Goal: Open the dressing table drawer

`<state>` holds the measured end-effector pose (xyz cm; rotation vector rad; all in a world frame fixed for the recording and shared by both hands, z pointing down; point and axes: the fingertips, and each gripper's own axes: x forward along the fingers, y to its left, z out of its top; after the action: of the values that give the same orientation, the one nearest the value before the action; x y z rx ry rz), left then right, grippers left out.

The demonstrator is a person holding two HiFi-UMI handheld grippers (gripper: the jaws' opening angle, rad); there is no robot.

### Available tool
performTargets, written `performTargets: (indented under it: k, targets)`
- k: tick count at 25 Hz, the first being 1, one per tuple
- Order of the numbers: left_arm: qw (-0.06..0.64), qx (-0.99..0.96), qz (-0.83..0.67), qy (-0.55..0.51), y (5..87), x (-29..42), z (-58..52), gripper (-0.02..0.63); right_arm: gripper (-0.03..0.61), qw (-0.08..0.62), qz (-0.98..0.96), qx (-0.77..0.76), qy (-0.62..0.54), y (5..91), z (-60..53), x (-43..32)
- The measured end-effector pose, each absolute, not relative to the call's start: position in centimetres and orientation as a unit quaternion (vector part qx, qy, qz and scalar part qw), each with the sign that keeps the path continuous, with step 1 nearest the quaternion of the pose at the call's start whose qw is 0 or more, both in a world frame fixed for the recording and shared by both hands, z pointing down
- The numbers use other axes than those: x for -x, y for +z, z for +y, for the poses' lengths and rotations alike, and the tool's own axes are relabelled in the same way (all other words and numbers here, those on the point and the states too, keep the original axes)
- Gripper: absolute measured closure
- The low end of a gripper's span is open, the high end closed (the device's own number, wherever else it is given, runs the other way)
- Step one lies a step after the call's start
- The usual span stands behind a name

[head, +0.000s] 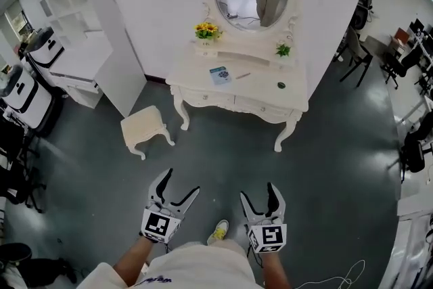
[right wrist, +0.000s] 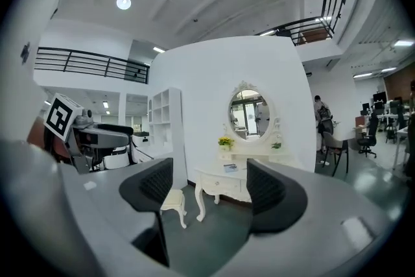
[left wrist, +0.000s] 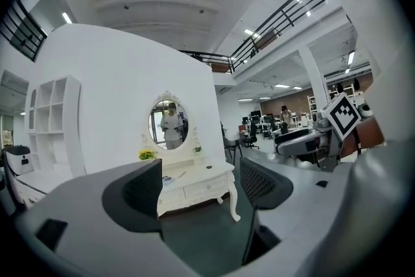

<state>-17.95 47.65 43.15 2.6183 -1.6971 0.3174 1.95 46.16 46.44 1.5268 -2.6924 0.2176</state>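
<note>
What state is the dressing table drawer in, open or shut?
Shut. In the head view both drawer fronts sit flush in the dressing table, nothing pulled out. The left gripper and right gripper hover far off, open.

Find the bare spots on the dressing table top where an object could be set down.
Bare: the left end of the tabletop beside the blue booklet, and the stretch between the pen and the dark round object. Crowded: the rear ledge ends, holding yellow flowers and a green plant.
</note>
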Motion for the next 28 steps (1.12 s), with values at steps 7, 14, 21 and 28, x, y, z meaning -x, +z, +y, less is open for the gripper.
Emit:
performTargets:
  k: [7,14,21,28]
  targets:
    - [-0.016,-0.837,-0.538,0.095,42.5,16.5,40.7,0.253,0.225,0.016,-0.859,-0.507,0.066,46.3,40.0,-4.2]
    - [0.009,-0.834,-0.546,0.087,44.8,17.5,35.9,0.253,0.225,0.035,-0.858,-0.508,0.073,47.6,35.0,-4.1]
    - [0.026,-0.833,-0.548,0.065,44.7,19.8,27.4,0.253,0.225,0.047,-0.851,-0.516,0.082,47.6,27.0,-2.6]
    - [0.036,-0.848,-0.527,0.036,44.8,20.6,15.3,0.253,0.227,0.066,-0.827,-0.552,0.082,46.8,16.5,-2.8]
